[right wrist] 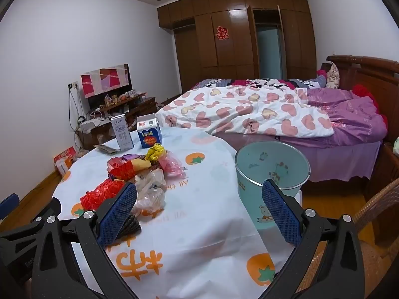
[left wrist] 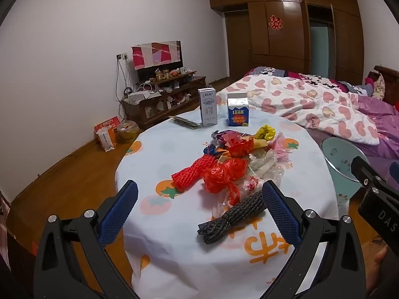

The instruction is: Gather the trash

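A heap of trash lies mid-table: a black foam net [left wrist: 232, 218] nearest me, a red foam net [left wrist: 193, 174], red plastic wrap [left wrist: 224, 178], clear bags [left wrist: 261, 167] and a yellow wrapper [left wrist: 266, 132]. My left gripper [left wrist: 199, 191] hovers open above the near edge of the heap, nothing between its blue pads. The right gripper [right wrist: 199, 194] is open too, over bare cloth between the heap [right wrist: 139, 174] and a pale blue bin [right wrist: 271, 174] at the table's right edge. Two cartons [left wrist: 209, 106] [left wrist: 238, 112] stand upright behind the heap.
The round table wears a white cloth with orange fruit prints [right wrist: 199, 261]. A bed with a heart-print quilt [right wrist: 244, 114] runs behind and to the right. A TV stand [left wrist: 164, 97] lines the left wall. A wicker chair [right wrist: 381, 209] stands at the right.
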A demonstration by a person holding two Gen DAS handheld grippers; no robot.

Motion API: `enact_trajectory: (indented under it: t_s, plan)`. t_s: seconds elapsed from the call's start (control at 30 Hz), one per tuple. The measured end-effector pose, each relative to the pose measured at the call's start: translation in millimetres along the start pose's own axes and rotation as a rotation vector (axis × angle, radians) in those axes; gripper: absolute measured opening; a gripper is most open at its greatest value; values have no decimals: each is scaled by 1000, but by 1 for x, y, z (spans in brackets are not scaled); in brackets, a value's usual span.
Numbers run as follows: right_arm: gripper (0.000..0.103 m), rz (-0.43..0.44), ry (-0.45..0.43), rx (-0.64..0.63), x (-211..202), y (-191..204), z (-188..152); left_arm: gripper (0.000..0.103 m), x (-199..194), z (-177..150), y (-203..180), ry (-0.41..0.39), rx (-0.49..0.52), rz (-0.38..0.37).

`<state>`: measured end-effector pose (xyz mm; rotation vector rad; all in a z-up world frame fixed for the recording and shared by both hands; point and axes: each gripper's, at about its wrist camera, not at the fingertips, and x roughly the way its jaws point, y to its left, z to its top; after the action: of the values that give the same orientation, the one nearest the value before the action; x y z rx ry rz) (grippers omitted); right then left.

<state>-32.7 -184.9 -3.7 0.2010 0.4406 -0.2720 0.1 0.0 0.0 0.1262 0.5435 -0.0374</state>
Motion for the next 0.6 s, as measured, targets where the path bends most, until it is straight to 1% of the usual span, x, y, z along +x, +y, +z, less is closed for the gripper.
enact_trajectory:
  t_s: [0.27,0.3,0.6]
  plan:
    - [99,-2,6,1,0,1,0,97,-7,0,-4,-6,-3,-13]
    - [99,-1,7,2,1,0,0,97,0,-2,0,11,-13,-16]
    - [99,0,10,1,4,2,-5,97,2,-2,0,12,-15,-17]
